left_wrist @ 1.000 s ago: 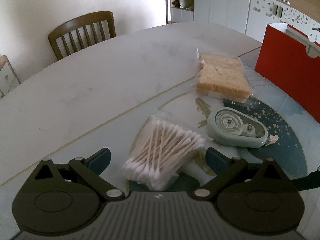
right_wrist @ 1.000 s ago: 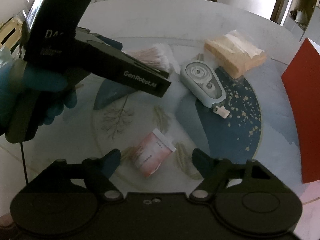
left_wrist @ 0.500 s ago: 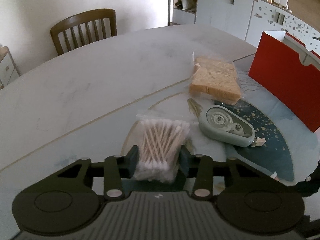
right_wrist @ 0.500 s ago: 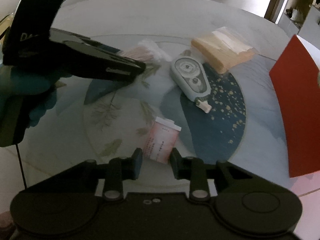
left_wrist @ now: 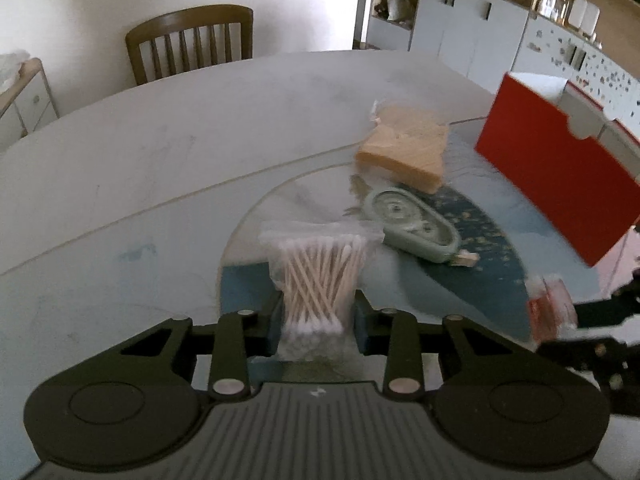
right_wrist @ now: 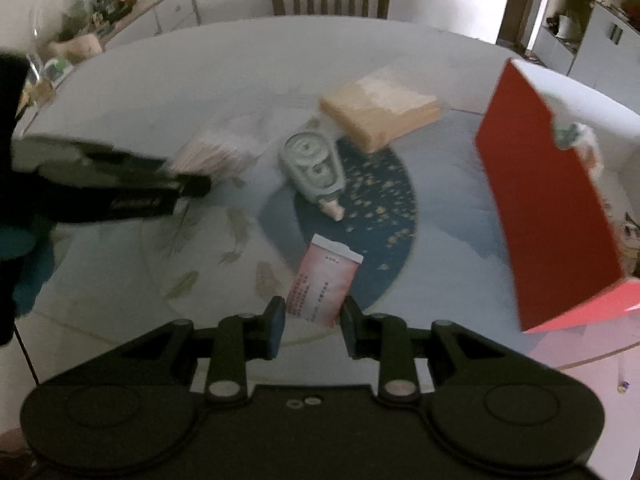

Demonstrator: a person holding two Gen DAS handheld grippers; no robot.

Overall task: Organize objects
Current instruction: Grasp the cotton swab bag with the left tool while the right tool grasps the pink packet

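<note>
Two grippers each hold something. Left gripper [left_wrist: 318, 326], low in the frame, has just squeezed onto the cotton swab bag [left_wrist: 316, 276]. Right gripper [right_wrist: 312, 326] is clamped on the pink packet [right_wrist: 324, 284], low centre.

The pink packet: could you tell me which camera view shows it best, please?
The right wrist view: the pink packet sits centred, flat face visible, clamped in the right gripper. The left wrist view shows only a blurred red smear at its right edge.

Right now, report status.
Left tool shut on cotton swab bag. Right tool shut on pink packet. Red box ahead, path clear.
</note>
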